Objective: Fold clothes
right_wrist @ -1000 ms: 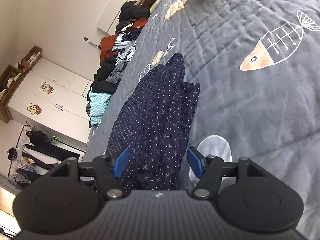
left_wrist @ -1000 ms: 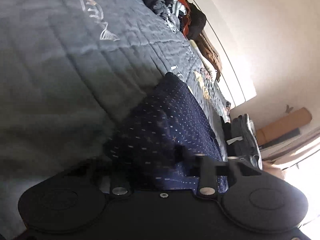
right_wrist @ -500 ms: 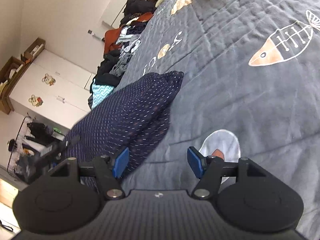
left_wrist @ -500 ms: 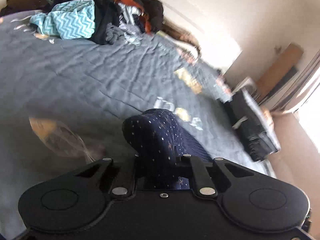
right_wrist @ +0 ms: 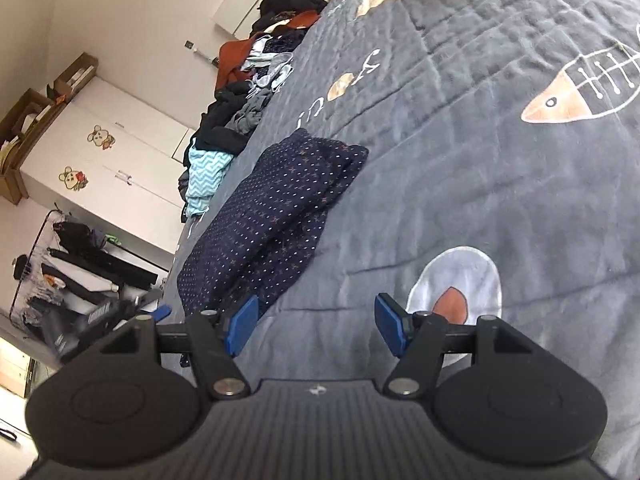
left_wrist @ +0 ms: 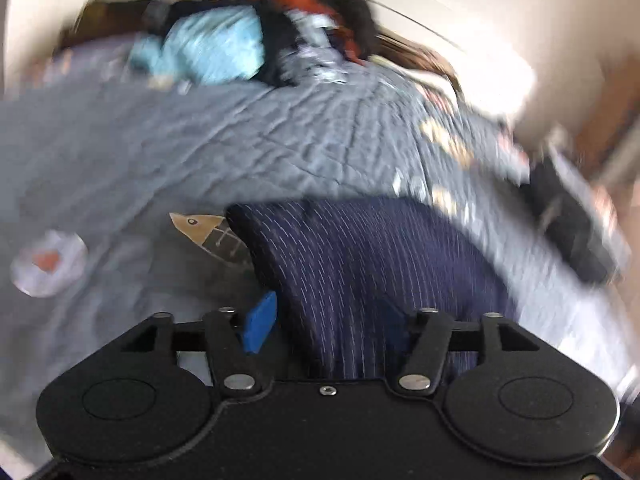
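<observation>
Left gripper (left_wrist: 326, 322): matte black housing, two round discs flanking a central screw, silver pivot rivets, blue pads (left_wrist: 260, 322). Right gripper (right_wrist: 316, 326): ribbed grey-black housing beside matching discs, silver rivets, blue pads (right_wrist: 240, 324) on black linkage arms.

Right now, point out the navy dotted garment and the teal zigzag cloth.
navy dotted garment (right_wrist: 276, 224), right wrist view, middle of the folded top layer.
teal zigzag cloth (right_wrist: 204, 176), right wrist view, its patterned front.
</observation>
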`<state>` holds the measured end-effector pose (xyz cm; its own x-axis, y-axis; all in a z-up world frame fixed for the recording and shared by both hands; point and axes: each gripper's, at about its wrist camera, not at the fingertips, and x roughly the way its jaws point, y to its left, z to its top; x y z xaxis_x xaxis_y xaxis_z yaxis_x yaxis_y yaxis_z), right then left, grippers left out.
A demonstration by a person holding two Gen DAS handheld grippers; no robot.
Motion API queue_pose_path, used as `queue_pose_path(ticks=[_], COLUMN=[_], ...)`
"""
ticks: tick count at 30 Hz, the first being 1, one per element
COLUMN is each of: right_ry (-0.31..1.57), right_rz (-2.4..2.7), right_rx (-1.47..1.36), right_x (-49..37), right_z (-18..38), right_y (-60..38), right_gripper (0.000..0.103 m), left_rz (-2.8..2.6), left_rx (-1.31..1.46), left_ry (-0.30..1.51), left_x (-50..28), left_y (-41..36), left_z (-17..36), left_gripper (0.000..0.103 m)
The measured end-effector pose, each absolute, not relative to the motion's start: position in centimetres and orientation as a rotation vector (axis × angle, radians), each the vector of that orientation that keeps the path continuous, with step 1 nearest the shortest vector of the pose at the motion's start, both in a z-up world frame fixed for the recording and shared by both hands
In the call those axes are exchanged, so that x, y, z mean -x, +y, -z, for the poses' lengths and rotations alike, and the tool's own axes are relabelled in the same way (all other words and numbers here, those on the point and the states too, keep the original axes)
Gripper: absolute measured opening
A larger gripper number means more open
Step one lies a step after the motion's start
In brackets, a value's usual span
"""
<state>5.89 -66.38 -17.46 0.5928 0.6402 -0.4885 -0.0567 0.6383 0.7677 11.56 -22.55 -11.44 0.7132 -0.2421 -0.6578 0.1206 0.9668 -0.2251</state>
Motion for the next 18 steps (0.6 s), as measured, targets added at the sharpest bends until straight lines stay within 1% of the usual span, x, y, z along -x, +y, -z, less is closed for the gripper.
queue_pose_path(ticks=[4, 6, 11, 13, 18], right_ry=[0.842, 0.839, 0.835, 0.837, 0.841], right_rz=[-0.462, -0.465, -0.458, -0.457, -0.460], right_rx=[-0.783, -0.783, -0.791, -0.792, -0.777], right_x=[-5.6, -5.5, -5.5, -5.5, -5.6], right_z=[17.1, 17.0, 16.9, 16.9, 16.9], right_y=[-66.1, -66.1, -66.1, -66.1, -65.8], right_gripper=[0.064, 0.064, 0.064, 0.064, 0.064], left_rz=[0.259, 0.265, 0.224, 0.215, 0.228], left_rx=[-0.162, -0.366, -0.746, -0.893, -1.061], left_ry=[0.698, 0.669, 0.592, 0.558, 0.506], left_x=[-7.0, -5.7, -4.8, -4.8, -5.0], left_y=[-29.1, -31.9, -35.9, -36.7, -37.4], left_z=[11.3, 12.6, 16.6, 18.2, 20.7], left_gripper=[0.064, 0.064, 0.066, 0.076, 0.077])
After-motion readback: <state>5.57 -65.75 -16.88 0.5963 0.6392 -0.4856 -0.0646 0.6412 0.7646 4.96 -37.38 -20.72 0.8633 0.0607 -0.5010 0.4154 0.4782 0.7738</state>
